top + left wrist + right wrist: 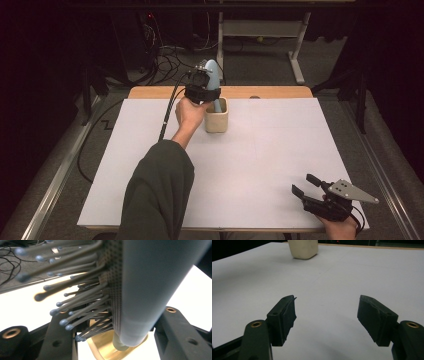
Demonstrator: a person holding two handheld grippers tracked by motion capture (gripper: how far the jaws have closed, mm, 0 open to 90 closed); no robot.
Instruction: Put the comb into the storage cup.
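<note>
Over cream cup [216, 120], left tongs [207, 95] gripping upright hairbrush [213, 75], right tongs [306, 183] wide.

On the white worktop [260, 165], the left tool [202, 90] at 11 o'clock grips a light-blue hairbrush [213, 72] standing in a cream cup [217, 120]. The right tool [307, 184] rests at 5 o'clock, jaws apart.
</note>
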